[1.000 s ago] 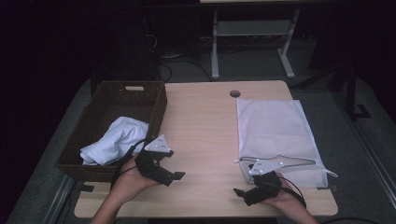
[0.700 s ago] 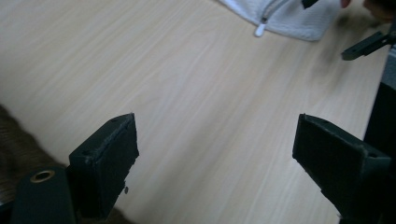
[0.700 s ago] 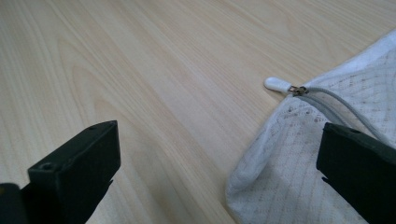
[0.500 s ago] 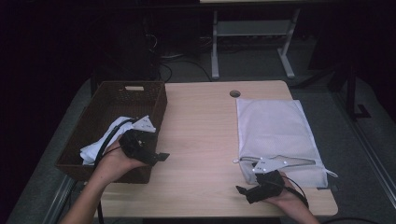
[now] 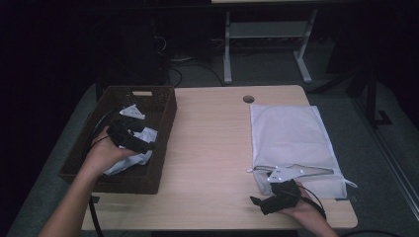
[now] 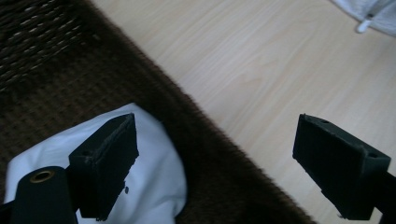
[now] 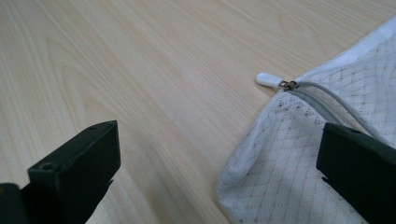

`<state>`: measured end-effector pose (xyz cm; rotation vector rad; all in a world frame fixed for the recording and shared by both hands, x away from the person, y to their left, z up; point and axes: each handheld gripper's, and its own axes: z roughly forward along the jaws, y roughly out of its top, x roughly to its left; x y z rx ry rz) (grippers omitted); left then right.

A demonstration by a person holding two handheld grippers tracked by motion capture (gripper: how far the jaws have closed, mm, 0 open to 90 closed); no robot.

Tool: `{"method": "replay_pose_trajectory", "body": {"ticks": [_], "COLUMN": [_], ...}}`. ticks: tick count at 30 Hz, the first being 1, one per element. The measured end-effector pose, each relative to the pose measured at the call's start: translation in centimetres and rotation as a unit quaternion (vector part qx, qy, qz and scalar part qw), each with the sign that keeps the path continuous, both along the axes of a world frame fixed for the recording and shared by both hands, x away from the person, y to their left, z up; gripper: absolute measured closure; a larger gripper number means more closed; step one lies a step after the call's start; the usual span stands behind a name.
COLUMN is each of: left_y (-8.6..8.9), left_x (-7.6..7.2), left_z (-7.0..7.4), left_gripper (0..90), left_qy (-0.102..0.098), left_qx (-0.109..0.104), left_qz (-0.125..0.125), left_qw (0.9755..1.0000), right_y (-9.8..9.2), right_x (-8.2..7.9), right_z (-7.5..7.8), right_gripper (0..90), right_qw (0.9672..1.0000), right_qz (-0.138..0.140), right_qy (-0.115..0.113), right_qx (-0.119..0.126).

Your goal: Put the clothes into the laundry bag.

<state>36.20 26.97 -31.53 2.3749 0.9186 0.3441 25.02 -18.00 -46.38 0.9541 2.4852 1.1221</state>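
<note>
A white cloth point(image 5: 141, 150) lies crumpled inside a dark wicker basket point(image 5: 163, 106) at the table's left. My left gripper point(image 5: 145, 144) hovers open over the basket's right side. In the left gripper view one of its fingers point(image 6: 109, 158) is above the cloth point(image 6: 154, 186), the other past the basket rim point(image 6: 187, 121) above the table. A white mesh laundry bag point(image 5: 291, 138) lies flat at the right. My right gripper point(image 5: 258, 202) rests open near the front edge, beside the bag's near left corner. The right gripper view has the bag point(image 7: 299, 154) and its white zipper pull point(image 7: 267, 79) between the open jaws.
The light wooden table point(image 5: 212, 148) has a cable hole point(image 5: 248, 98) near its far edge. A white hanger-like piece point(image 5: 296, 171) lies across the bag's near end. Cables trail from both grippers. Metal frame legs point(image 5: 227, 49) stand on the dark floor beyond the table.
My left gripper has travelled from the table's front left up and leftward to hover over the basket and the cloth. The right gripper has stayed by the bag's corner.
</note>
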Motion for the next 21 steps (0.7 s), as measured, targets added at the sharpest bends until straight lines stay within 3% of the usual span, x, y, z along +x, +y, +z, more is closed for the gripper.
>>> {"method": "replay_pose_trajectory", "body": {"ticks": [9, 16, 21], "left_y": [2.7, 4.0, 4.2], "left_x": [3.1, 5.8, 7.2], "left_z": [-1.2, -2.9, -4.6], "left_gripper": [13.4, 12.9, 12.5], "left_qy": [0.02, 0.047, 0.068], "left_qx": [0.026, 0.042, 0.069], "left_qz": [0.048, 0.076, 0.091], "left_qw": [0.9983, 0.9951, 0.9912], "right_y": [0.0, -0.2, -0.2], "right_x": [0.0, 0.1, 0.0], "right_z": [0.1, 0.0, 0.1], "right_gripper": [0.0, 0.0, 0.0], "right_qw": [1.0, 1.0, 1.0], "right_qz": [-0.001, -0.002, 0.001], "right_qy": [-0.003, -0.001, -0.001], "right_qx": [0.0, 0.0, 0.0]}}
